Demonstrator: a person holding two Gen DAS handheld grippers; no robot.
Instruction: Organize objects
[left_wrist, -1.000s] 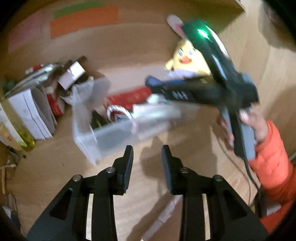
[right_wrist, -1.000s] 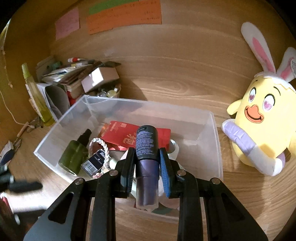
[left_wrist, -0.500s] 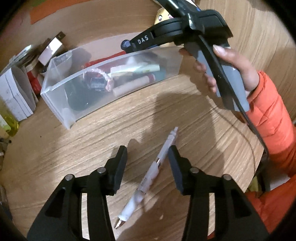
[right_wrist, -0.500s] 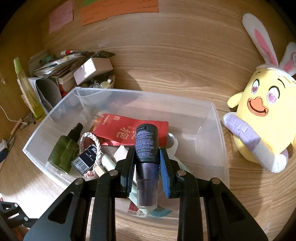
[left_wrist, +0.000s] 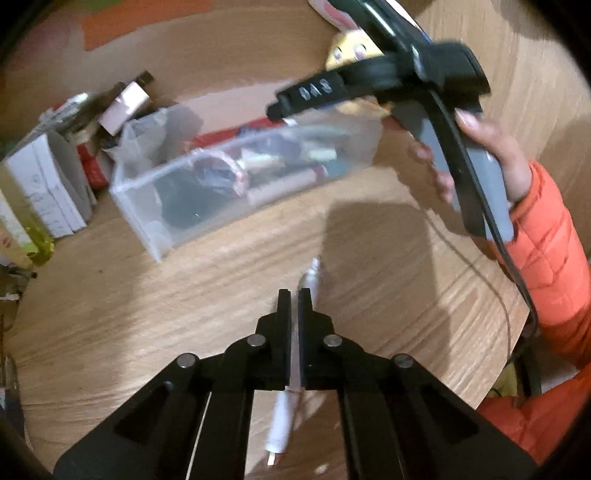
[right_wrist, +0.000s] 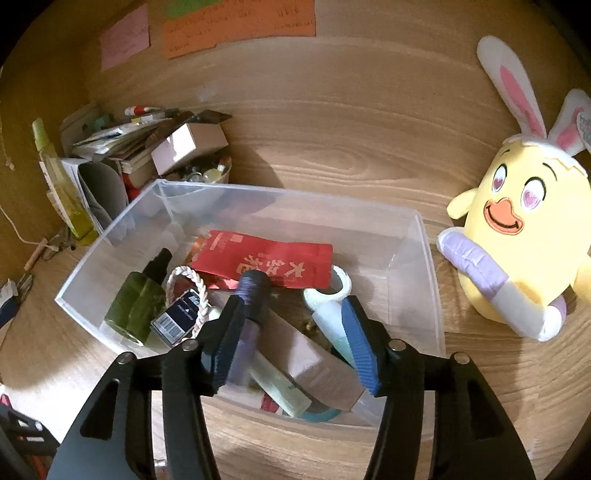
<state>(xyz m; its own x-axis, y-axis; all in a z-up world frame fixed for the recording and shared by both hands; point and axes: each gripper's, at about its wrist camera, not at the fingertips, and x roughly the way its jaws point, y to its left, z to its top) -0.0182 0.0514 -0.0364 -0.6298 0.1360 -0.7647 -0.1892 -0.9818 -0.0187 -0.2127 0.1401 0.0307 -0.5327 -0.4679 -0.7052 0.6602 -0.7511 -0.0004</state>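
Observation:
A white pen (left_wrist: 313, 275) lies on the wooden table, and my left gripper (left_wrist: 294, 295) is shut on its middle; the pen's tip (left_wrist: 275, 448) shows below the fingers. Over the clear plastic bin (right_wrist: 295, 192) my right gripper (right_wrist: 293, 306) is opening. A dark purple tube (right_wrist: 251, 291) leans loose against its left finger, tipping down into the bin, with the right pad well clear of it. In the left wrist view the same bin (left_wrist: 147, 206) stands beyond the pen, and a hand (left_wrist: 480, 147) in an orange sleeve holds the right gripper above it.
The bin holds a red packet (right_wrist: 266, 258), a green bottle (right_wrist: 136, 302), a white tape roll (right_wrist: 332, 291) and a pinkish box (right_wrist: 306, 354). A yellow plush chick (right_wrist: 517, 229) sits to its right. Papers and boxes (right_wrist: 129, 147) pile up at its left.
My left gripper came down over the pen and closed on it. My right gripper's jaws spread apart and the purple tube slipped down out of their grip towards the bin.

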